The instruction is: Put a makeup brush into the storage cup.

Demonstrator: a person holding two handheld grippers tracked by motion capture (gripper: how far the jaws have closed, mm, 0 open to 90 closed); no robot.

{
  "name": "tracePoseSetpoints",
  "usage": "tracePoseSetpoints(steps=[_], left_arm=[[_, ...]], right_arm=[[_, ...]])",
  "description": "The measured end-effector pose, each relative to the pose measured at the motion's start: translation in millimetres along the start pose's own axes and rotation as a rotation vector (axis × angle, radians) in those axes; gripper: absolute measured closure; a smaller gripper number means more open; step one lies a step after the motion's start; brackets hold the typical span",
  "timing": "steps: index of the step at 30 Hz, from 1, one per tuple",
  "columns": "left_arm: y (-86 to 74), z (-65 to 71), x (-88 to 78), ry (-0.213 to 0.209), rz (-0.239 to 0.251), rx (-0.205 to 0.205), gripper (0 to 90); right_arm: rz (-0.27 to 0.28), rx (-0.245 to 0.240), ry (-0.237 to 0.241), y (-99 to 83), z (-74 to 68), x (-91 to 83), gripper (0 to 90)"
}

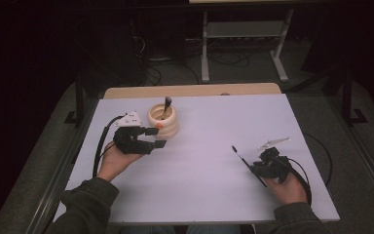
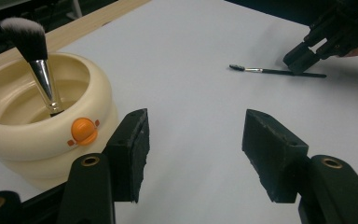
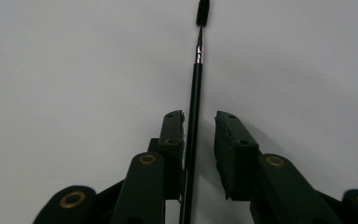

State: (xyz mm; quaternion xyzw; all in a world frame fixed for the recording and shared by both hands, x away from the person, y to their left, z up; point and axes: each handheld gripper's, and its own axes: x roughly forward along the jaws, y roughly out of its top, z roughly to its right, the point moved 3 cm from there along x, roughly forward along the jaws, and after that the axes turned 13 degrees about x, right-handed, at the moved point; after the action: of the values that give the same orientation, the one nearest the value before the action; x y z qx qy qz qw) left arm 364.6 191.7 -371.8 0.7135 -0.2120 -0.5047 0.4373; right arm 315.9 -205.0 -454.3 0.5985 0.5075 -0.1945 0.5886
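A: High view, status of the right gripper (image 1: 258,170)?

B: It lay low at the near right of the bench (image 1: 214,126), held in the right hand (image 1: 286,187). A thin brush (image 1: 247,165) lay on the bench, its handle running back between the jaws and its tip pointing away towards the bench centre.

A: Right gripper view, was the brush (image 3: 193,121) clamped?

B: Not clamped. The handle ran along the inner face of the jaw at the left of that view, touching it or just beside it. A clear gap stood between the handle and the other jaw. The gripper (image 3: 199,144) was therefore released, jaws narrowly apart with the brush between them.

A: And the left gripper (image 1: 158,138)?

B: Released as well. In the left gripper view its jaws stood wide apart over bare bench (image 2: 205,56), nothing between them. The gripper (image 2: 193,144) sat just beside a cream ribbed cup (image 2: 42,135) that bore an orange knob (image 2: 84,130). Whether the nearer jaw touched the cup could not be told.

A: Contents of the cup (image 1: 163,121)?

B: A larger brush (image 2: 39,65) with a soft dark head stood tilted inside it.

A: Position of the thin brush (image 2: 277,71) relative to the cup?

B: Well apart, across the bench, at the right gripper (image 2: 307,51).
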Motion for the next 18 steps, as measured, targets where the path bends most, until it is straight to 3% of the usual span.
tracePoseSetpoints(steps=[8, 18], left_arm=[[-2.7, 1.6, 2.3, -0.006, 0.000, -0.009, 40.9], [-2.0, 4.0, 6.2, -0.014, -0.006, 0.001, 40.9]], right_arm=[[-0.031, -0.018, -0.039, -1.5, -2.2, 4.1, 80.7], [-0.053, -0.035, -0.103, -0.3, -9.1, 5.6, 84.6]])
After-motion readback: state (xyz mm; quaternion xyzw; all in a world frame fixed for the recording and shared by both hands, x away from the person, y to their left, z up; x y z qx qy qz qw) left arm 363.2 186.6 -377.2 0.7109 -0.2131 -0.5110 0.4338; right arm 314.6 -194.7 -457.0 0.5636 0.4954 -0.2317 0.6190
